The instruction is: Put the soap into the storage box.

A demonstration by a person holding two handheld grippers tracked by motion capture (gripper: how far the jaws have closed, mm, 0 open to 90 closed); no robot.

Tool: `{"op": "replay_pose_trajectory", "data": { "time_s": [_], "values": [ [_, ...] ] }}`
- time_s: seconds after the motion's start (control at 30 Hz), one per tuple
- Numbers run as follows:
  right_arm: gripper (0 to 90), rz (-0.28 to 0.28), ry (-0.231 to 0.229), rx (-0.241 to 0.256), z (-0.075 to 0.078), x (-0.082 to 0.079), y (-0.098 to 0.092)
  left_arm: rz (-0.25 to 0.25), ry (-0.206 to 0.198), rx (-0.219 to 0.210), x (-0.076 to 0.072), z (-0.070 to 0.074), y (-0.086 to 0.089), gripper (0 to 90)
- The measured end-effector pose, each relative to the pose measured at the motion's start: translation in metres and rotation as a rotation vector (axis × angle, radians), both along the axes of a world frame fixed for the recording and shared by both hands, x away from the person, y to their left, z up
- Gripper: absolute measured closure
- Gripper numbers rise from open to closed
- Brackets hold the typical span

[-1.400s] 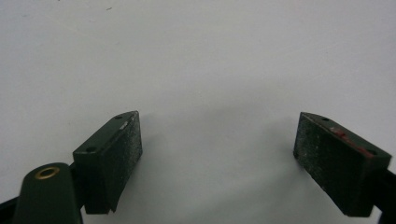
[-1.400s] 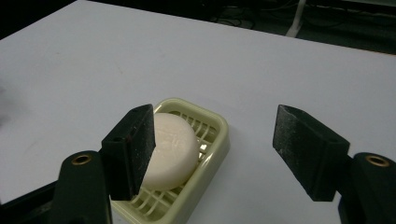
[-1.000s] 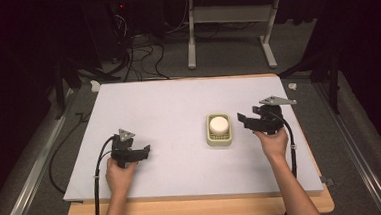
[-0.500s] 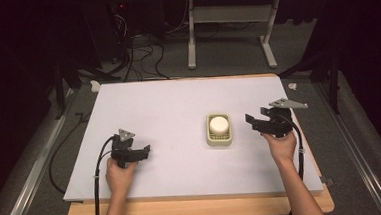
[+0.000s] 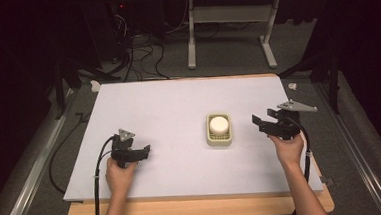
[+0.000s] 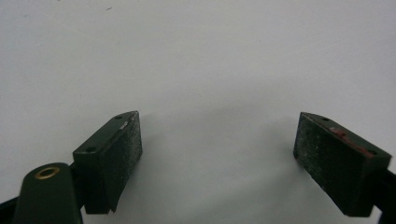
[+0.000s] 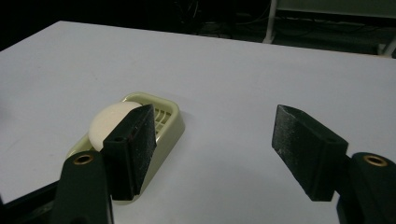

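Note:
A pale green slotted holder lies right of the table's middle with a white round object resting in it. My right gripper is open to the right of the holder, a short gap away, jaws pointing left toward it and holding nothing. In the right gripper view its left jaw partly hides the white object. My left gripper is open near the front left, low over bare white tabletop, with nothing between its jaws.
The white table top sits on a wooden board at the front edge. Dark floor with cables and a white frame stand lie beyond the far edge. A small white scrap lies off the right edge.
My right gripper has drawn back to the right, away from the holder, over the last second. The left gripper and the holder have stayed put.

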State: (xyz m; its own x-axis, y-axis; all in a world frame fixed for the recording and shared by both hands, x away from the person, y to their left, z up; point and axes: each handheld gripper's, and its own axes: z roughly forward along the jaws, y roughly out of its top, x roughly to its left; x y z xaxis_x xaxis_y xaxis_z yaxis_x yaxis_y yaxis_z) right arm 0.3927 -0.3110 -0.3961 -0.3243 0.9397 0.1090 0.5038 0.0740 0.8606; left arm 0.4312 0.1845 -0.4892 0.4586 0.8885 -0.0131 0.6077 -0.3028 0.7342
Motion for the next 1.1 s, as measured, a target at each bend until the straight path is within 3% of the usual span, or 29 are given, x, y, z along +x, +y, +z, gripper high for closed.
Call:
{"op": "replay_pose_trajectory", "data": {
  "time_s": [1.1],
  "values": [
    [31.6,-0.045,-0.007,0.025,-0.016,-0.031,-0.027,0.0,0.0,0.0,0.0,0.0,0.0,15.8]
  ]
}}
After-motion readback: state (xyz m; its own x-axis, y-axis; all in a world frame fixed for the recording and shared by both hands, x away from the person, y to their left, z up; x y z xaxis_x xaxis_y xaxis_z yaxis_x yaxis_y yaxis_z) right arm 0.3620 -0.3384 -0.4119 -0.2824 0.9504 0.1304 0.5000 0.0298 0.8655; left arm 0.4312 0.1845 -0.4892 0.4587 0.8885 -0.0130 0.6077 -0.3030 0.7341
